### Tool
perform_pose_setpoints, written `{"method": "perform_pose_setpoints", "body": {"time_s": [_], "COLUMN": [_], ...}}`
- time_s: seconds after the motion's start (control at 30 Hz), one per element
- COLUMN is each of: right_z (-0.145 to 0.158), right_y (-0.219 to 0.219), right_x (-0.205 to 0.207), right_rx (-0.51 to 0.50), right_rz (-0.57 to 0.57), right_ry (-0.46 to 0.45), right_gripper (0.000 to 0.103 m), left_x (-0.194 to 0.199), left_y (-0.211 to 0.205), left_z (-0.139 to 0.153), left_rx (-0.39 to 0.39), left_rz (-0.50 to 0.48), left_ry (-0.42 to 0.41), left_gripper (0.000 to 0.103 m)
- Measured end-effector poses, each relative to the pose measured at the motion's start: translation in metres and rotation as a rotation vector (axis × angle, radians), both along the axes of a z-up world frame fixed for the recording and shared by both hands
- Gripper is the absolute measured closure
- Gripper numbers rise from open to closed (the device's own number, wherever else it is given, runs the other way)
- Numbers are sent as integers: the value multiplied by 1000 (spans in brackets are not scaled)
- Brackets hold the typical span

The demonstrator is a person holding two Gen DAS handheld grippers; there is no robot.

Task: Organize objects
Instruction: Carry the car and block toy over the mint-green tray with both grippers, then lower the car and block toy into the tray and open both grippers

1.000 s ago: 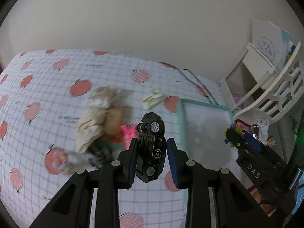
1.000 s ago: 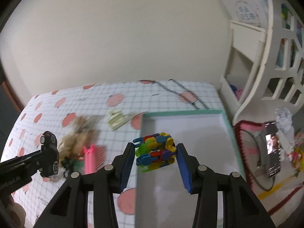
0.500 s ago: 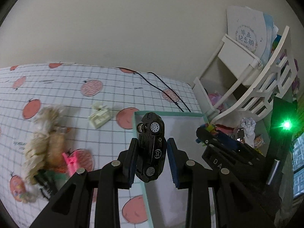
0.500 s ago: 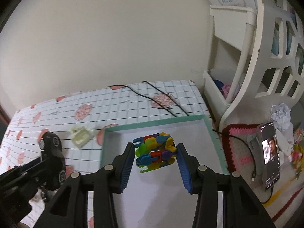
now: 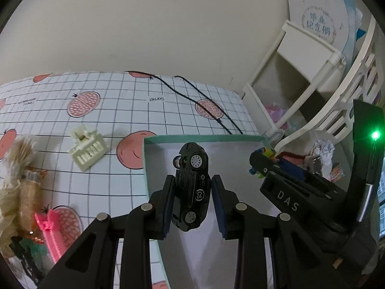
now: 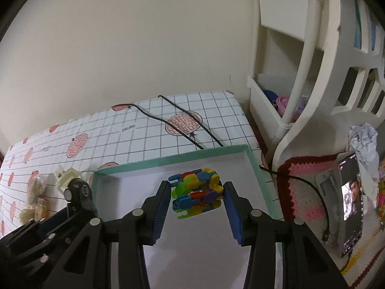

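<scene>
Left gripper (image 5: pixel 192 200) is raised above the near-left part of the tray (image 5: pixel 204 139), pads pinched on a black toy car (image 5: pixel 192 187) held nose-up. Right gripper (image 6: pixel 196 206) is held level over the tray's middle, pads clamped on a bundle of coloured clips (image 6: pixel 197 192) — clear of the tray floor, which is bare white. The tray's green rim stands low on all visible sides. Left of the tray, on the checked cloth (image 5: pixel 120 106), lie a cream clip (image 5: pixel 87 148), a pink clip (image 5: pixel 54 231) and a straw-coloured bundle (image 5: pixel 16 180), well apart from both grippers. A black cable (image 5: pixel 204 107) runs to the tray's far edge; a white shelf (image 6: pixel 300 77) stands close on the right.
</scene>
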State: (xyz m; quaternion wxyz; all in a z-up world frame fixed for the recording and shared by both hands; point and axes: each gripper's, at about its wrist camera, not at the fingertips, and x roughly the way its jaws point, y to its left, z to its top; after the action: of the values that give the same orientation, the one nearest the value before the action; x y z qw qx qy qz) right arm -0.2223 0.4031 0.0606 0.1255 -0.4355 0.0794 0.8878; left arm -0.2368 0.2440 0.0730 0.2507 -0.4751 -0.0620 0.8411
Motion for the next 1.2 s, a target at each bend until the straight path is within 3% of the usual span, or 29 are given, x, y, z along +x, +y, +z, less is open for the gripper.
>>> {"method": "perform_pose_setpoints", "body": {"time_s": [0.47,1.2], "right_z": [-29,-23], "right_y": [5,9], "right_x": [-12,-7], "right_rx": [-21,-51], "right_rz": [-21,-5], "right_ry": [-39,-19], "right_gripper": [55,55], "left_x": [-10,-6], "left_y": [21,18], "left_z": [-37,-34], "left_rx": [-40,-44], "left_rz": [1,-4], "left_ry": [-31,-50], "left_gripper": [71,71]}}
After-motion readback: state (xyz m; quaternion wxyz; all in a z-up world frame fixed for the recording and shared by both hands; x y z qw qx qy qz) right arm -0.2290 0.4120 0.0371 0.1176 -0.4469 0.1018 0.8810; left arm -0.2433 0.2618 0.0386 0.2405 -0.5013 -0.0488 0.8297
